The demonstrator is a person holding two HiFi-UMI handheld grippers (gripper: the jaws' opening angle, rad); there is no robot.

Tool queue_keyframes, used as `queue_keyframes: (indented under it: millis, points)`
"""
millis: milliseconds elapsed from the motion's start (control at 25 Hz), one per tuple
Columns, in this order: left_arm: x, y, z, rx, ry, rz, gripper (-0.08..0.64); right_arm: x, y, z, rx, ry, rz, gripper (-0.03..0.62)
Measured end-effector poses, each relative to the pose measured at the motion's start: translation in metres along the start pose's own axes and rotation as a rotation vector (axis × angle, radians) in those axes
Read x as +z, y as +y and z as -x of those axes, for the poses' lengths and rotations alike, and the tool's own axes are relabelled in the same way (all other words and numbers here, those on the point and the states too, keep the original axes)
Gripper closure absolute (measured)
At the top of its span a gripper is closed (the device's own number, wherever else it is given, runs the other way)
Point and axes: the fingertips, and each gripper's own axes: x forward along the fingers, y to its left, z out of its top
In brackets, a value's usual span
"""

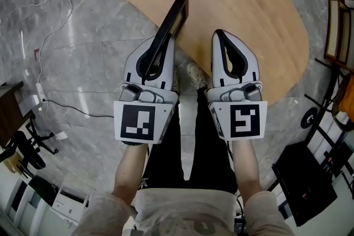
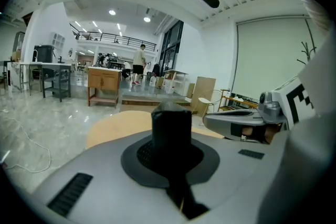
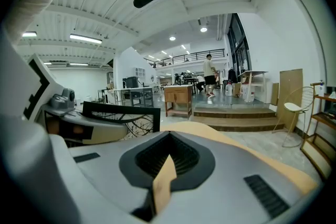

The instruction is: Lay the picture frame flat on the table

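Picture frame point(image 1: 172, 18) clamped in left gripper point(image 1: 159, 48), on edge, not lying flat.
The left gripper's jaws are closed narrow on the frame's dark rim, which shows end-on in the left gripper view. The frame juts forward from the jaws over the near edge of the wooden table point(image 1: 243, 3); whether it touches the tabletop cannot be told. Right gripper point(image 1: 219, 36) is just beside the left one, jaws drawn together with nothing between them, tips over the same table edge.
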Motion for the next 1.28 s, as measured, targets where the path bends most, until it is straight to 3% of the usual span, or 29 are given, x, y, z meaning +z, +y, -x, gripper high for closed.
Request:
queue_keyframes:
  millis: [360,640,960,1120,1280]
  points:
    - [-0.002,-0.005,-0.019,-0.024,0.022,0.009,0.541,-0.002,-0.012,-0.007,-0.012,0.003,-0.015,0.586]
    - [-0.029,-0.016,-0.049,-0.109,0.103,0.188,0.541,-0.011,-0.027,-0.006,-0.005,0.021,-0.036,0.586]
    - [-0.078,-0.036,-0.095,-0.214,0.223,0.560,0.541,-0.030,-0.047,-0.005,-0.013,0.057,-0.057,0.586]
    - [-0.114,-0.047,-0.114,-0.239,0.295,0.691,0.541,-0.041,-0.052,-0.003,0.002,0.083,-0.043,0.586]
    - [-0.145,-0.053,-0.129,-0.242,0.341,0.928,0.541,-0.050,-0.054,-0.001,0.025,0.106,-0.047,0.586]
